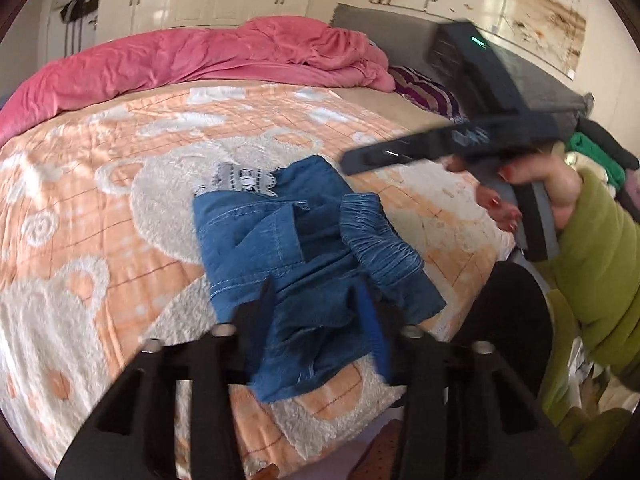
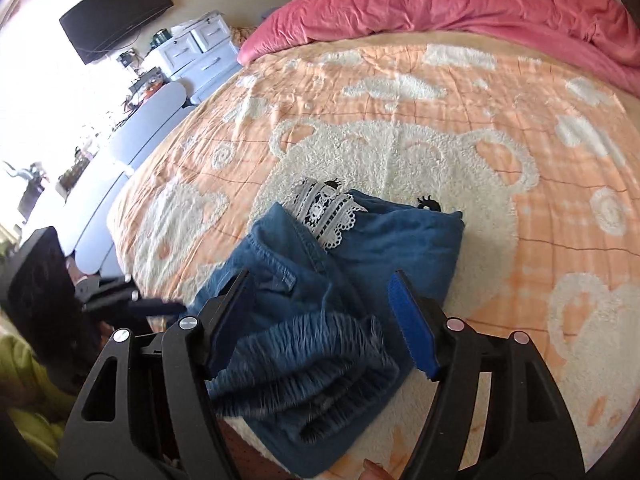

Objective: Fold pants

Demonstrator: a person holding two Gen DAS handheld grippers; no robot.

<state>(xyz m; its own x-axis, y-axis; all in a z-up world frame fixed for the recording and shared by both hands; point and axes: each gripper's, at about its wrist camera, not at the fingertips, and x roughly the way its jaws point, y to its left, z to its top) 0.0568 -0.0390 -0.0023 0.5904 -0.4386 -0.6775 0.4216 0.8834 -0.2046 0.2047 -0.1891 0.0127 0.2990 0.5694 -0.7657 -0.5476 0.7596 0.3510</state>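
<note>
Blue denim pants (image 1: 308, 248) with white lace trim (image 1: 240, 178) lie folded into a compact bundle near the bed's front edge; they also show in the right wrist view (image 2: 352, 280). The elastic waistband (image 2: 304, 360) bunches at the near side. My left gripper (image 1: 320, 320) is open, its fingers either side of the bundle's near end, above it. My right gripper (image 2: 324, 320) is open, hovering over the waistband. In the left wrist view the right gripper (image 1: 360, 160) is raised above the bed, blurred, held by a hand in a green sleeve.
The bed carries an orange and white bear blanket (image 1: 100, 200). A pink duvet (image 1: 200, 56) is heaped along the far side. A grey headboard (image 1: 400, 24) and striped pillow (image 1: 424, 92) are at the right. White drawers (image 2: 200, 52) and a wall TV (image 2: 116, 12) stand beyond the bed.
</note>
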